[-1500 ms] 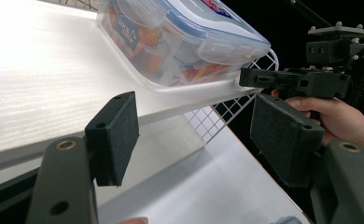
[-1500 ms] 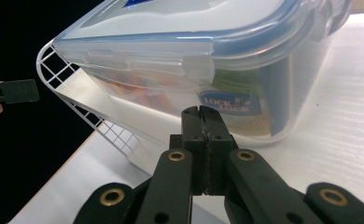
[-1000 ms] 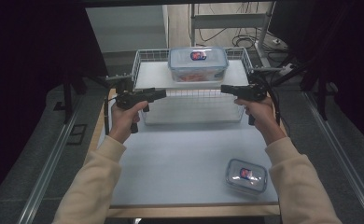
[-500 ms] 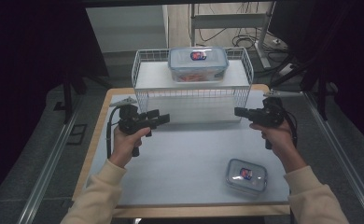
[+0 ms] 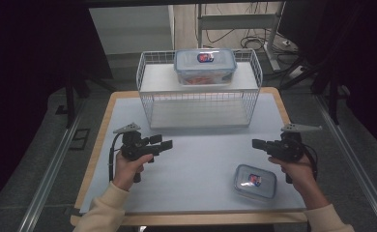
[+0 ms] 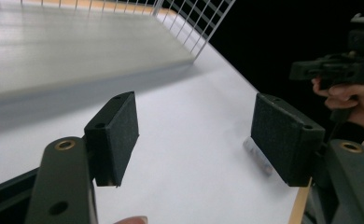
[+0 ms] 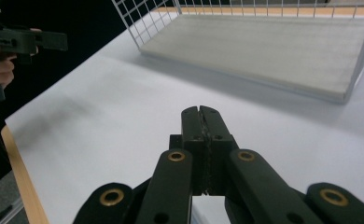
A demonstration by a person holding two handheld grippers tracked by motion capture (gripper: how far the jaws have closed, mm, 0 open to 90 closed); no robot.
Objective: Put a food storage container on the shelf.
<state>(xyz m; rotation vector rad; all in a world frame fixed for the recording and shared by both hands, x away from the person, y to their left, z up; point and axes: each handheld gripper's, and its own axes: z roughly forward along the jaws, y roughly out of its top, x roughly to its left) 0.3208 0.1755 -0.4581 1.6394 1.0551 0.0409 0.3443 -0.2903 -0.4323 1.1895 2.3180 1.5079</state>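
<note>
Left gripper (image 5: 166, 143) held over the worktop (image 5: 196, 159) at the left, jaws spread wide, nothing between them. Right gripper (image 5: 257, 144) held at the right, jaws pressed together, empty. The two point toward each other, well apart. Small lidded container (image 5: 255, 181) lies on the worktop just beside the right hand (image 5: 297, 171). White wire basket rack (image 5: 199, 99) stands at the far edge; a larger lidded container (image 5: 205, 66) sits on its top shelf.
</note>
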